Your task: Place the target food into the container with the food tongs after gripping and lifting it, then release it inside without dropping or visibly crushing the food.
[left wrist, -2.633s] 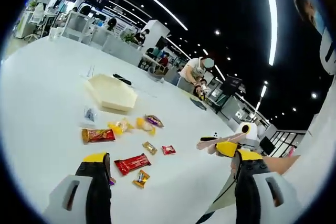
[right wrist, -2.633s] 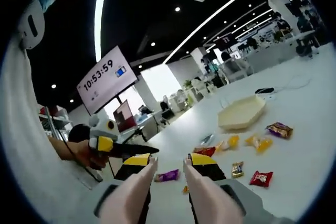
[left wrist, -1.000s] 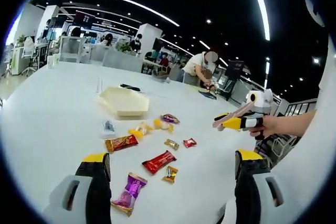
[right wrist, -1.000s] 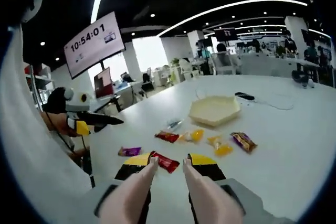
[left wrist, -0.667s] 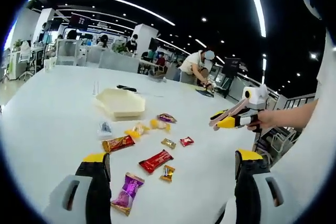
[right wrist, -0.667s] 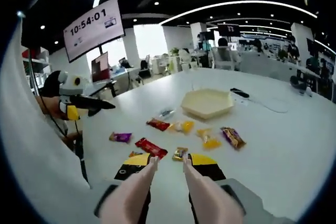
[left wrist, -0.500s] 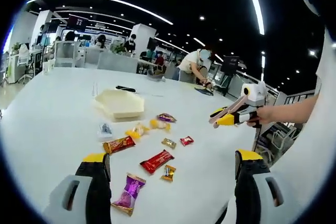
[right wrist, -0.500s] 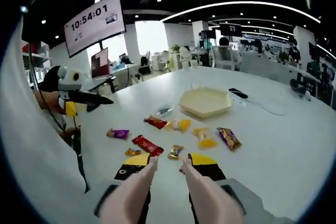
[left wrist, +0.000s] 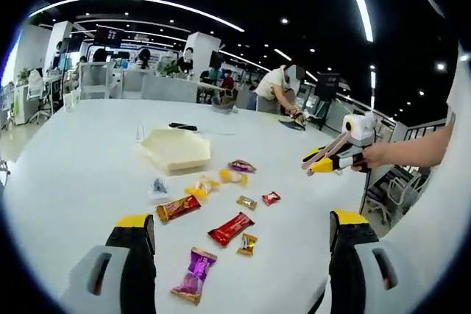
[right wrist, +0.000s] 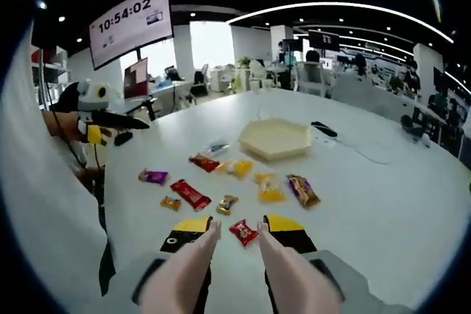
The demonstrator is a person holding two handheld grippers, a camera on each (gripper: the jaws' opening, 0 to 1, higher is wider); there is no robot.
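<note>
Left claw [left wrist: 241, 239] jaws spread wide, nothing between them. Right claw [right wrist: 237, 230] jaws nearly together, a narrow gap left, gripping nothing.

Open office, dark ceiling [left wrist: 294, 5], light strips [right wrist: 331, 6]

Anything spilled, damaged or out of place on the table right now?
Nothing looks damaged. The wrapped snacks, such as the red bar and the purple packet, lie scattered loose on the white table, none yet in the cream container. No tongs appear on the table.
</note>
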